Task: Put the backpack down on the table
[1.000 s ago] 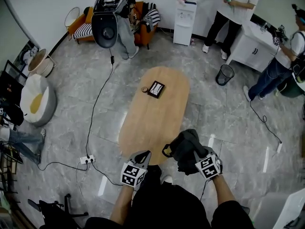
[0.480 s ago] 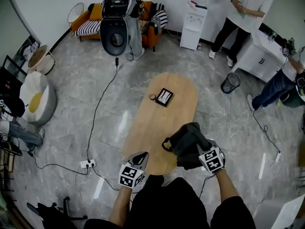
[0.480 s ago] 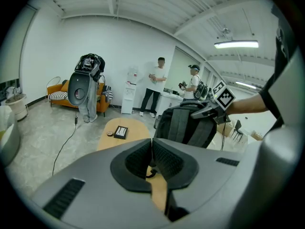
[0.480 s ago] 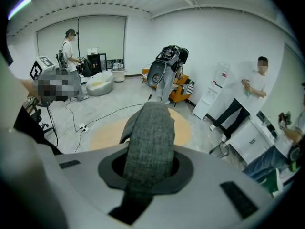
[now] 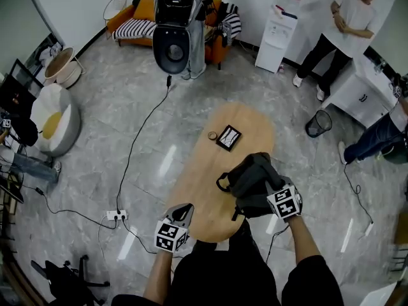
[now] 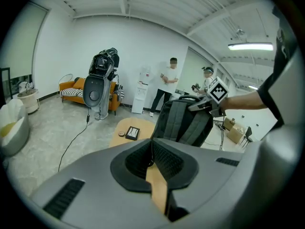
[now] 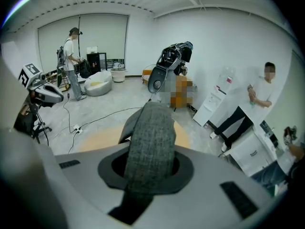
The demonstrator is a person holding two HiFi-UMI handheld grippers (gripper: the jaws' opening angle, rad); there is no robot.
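The dark grey backpack (image 5: 252, 178) hangs upright from its grey top strap (image 7: 151, 142), and my right gripper (image 5: 273, 195) is shut on that strap. It is over the near right part of the oval wooden table (image 5: 201, 187). In the left gripper view the backpack (image 6: 183, 123) shows its shoulder straps, with its bottom hidden, so I cannot tell whether it touches the tabletop. My left gripper (image 5: 181, 209) is at the table's near edge, left of the backpack. Its pads meet at the tips with nothing between them.
A black flat item (image 5: 229, 137) and a small round object (image 5: 212, 135) lie at the table's far end. A cable and power strip (image 5: 115, 216) cross the floor on the left. A bin (image 5: 317, 123), a water dispenser (image 5: 276, 38) and standing people (image 5: 338, 37) are at the right.
Both hands have moved forward. The backpack went from beside the table's near right edge to over its near end. The right gripper's hold on the strap is unchanged.
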